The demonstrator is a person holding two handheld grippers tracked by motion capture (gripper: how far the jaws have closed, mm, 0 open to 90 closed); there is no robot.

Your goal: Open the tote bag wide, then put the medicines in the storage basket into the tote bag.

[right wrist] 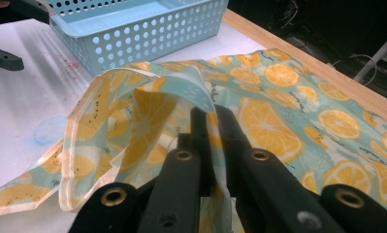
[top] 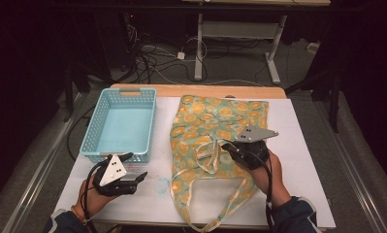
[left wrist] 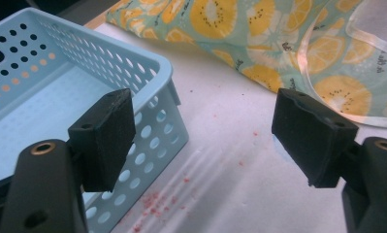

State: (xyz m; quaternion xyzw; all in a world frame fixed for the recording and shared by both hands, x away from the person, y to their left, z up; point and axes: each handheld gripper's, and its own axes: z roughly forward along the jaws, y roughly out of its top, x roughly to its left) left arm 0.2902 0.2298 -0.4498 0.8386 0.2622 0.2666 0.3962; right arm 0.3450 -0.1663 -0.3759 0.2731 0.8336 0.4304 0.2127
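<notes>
Item: fruit-print bag (top: 215, 121), strap (right wrist: 133, 111) pinched by right claw (right wrist: 211, 131).
Left claw (left wrist: 201, 141) spread, idle at 7 o'clock; strap may be pulled free if tugged.

Bag (top: 219, 121): teal-green cloth printed with orange and yellow citrus slices, pale cream edging on the straps (right wrist: 91, 126). Basket (top: 119, 125) far left: light blue plastic, rows of round holes in the walls. My grippers, left (left wrist: 203, 136) and right (right wrist: 213, 145): black jaws, brass-coloured screws, grey plate with white dots on top. Table (top: 302, 145) cover: white, with red specks (left wrist: 154, 201) and a faint blue smudge (right wrist: 48, 131) near the left. Wood-tone strip along the far edge.
</notes>
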